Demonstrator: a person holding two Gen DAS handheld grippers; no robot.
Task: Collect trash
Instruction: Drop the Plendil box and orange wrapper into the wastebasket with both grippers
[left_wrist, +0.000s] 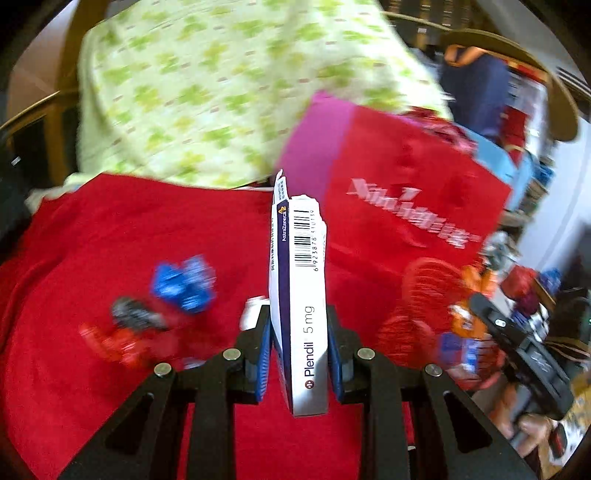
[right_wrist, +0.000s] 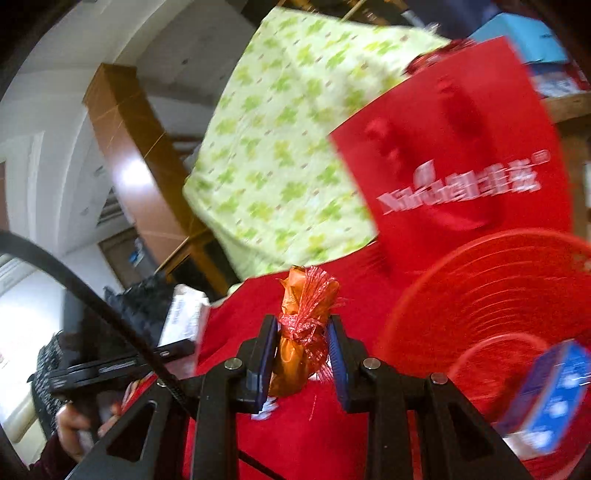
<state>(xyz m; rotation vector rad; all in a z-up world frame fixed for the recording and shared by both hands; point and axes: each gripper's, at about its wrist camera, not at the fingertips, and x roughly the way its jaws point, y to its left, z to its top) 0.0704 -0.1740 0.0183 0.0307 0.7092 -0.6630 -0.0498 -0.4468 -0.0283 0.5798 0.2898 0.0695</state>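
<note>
My left gripper (left_wrist: 298, 350) is shut on a white and purple Plendil medicine box (left_wrist: 301, 295), held upright above the red cloth (left_wrist: 92, 240). A blue crumpled wrapper (left_wrist: 184, 282) and a red and black wrapper (left_wrist: 125, 328) lie on the cloth to its left. My right gripper (right_wrist: 302, 354) is shut on an orange wrapper wound with red tinsel (right_wrist: 301, 332). A red plastic basket (right_wrist: 491, 295) sits to its right, with a blue and white box (right_wrist: 550, 398) in it. In the left wrist view the basket (left_wrist: 424, 295) and right gripper (left_wrist: 517, 350) show at the right.
A red paper bag with white lettering (left_wrist: 406, 192) stands behind the basket and also shows in the right wrist view (right_wrist: 461, 155). A green patterned cushion (left_wrist: 221, 92) leans on a wooden chair behind. The left gripper with its box (right_wrist: 181, 321) shows at the left.
</note>
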